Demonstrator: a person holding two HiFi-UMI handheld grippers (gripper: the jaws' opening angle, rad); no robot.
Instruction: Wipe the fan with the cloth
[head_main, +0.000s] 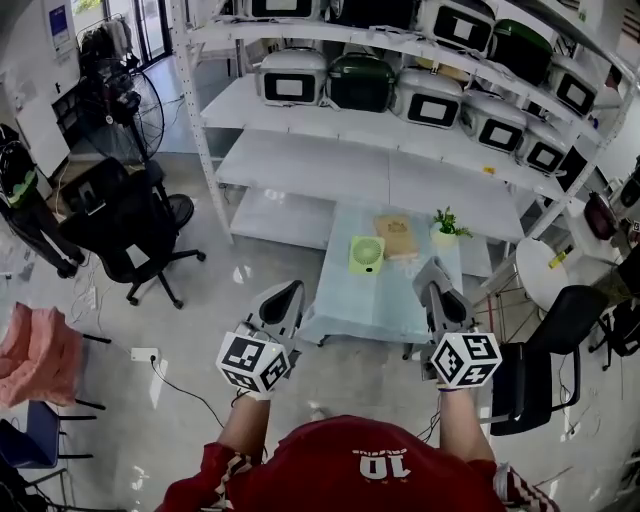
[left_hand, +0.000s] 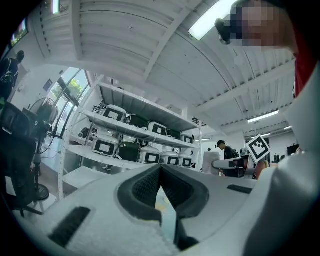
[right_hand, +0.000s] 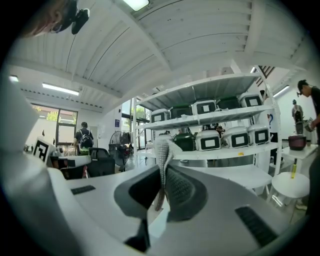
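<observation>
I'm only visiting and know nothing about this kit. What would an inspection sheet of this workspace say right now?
Surface: low pale-blue table ahead of the person, mostly bare.
Job's things: small green fan stands on the table; grey cloth is pinched in the right gripper, away from the fan.
Clutter: flat brown item and small potted plant beside the fan.
Grippers: left gripper shut, nothing between its jaws; right gripper shut on the cloth.
Cables: black cable runs across the floor from a socket box.
Surroundings: white shelving holding cookers, black office chair, white stool.
</observation>
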